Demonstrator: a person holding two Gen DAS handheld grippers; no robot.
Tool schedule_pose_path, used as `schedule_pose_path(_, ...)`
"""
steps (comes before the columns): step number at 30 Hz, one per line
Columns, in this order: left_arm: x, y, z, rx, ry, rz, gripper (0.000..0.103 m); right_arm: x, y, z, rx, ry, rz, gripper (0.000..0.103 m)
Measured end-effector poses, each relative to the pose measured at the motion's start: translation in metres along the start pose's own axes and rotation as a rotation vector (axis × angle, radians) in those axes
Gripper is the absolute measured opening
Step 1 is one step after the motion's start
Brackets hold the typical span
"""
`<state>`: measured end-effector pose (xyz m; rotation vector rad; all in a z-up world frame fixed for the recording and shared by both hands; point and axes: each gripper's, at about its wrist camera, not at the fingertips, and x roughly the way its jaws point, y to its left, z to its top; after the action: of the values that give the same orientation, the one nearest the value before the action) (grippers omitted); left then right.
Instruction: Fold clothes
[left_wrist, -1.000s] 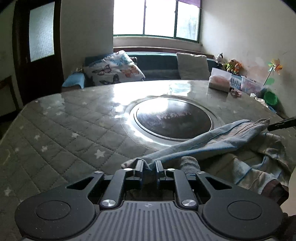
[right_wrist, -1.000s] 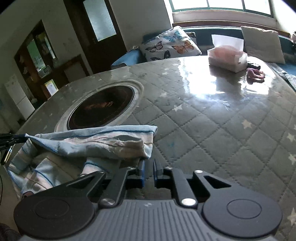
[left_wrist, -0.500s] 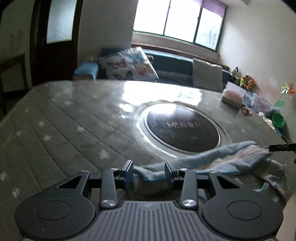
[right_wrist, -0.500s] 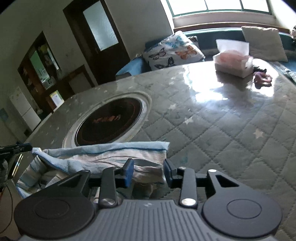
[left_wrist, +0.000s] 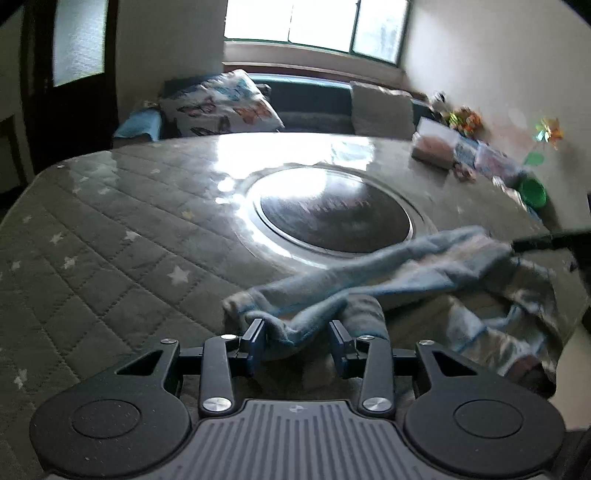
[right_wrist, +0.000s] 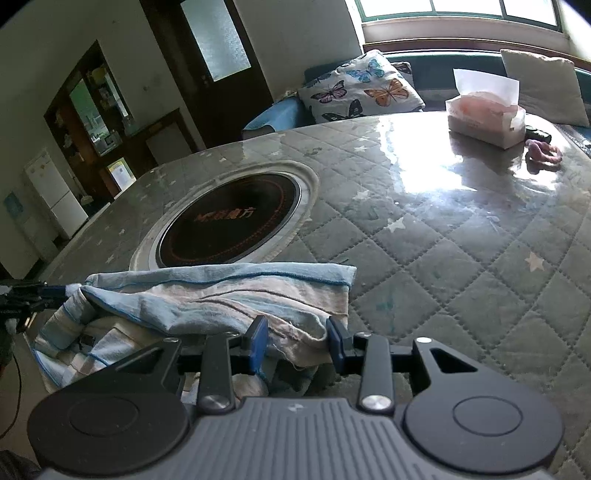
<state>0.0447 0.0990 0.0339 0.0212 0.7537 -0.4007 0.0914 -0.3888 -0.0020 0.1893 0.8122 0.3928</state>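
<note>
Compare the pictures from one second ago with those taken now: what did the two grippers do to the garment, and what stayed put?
Both the left gripper and right gripper opened their jaws, releasing the blue garment. It stays draped at the table edge; the tissue box is unmoved.

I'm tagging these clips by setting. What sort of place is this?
Most likely a home living or dining room: a table with a built-in cooktop, a butterfly cushion on a window bench, and a fridge off in the next room.
</note>
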Motion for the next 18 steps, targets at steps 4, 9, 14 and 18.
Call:
schedule_pose_path(4, 0.001, 0.009, 0.010, -0.053, -0.027, 0.015, 0.040, 0.002, 0.002, 0.001, -0.006, 0.006, 0.004, 0.034)
schedule_pose_path(9, 0.020, 0.009, 0.010, -0.056, 0.059, 0.013, 0.039, 0.003, 0.005, 0.001, -0.014, 0.015, -0.004, 0.022)
schedule_pose_path(14, 0.016, 0.011, 0.003, -0.063, 0.053, 0.008, 0.012, -0.001, 0.008, 0.001, -0.041, 0.015, -0.014, 0.009)
schedule_pose_path(18, 0.012, 0.014, 0.000, -0.063, 0.060, 0.018, 0.013, -0.001, 0.007, 0.004, -0.038, 0.011, -0.008, 0.012)
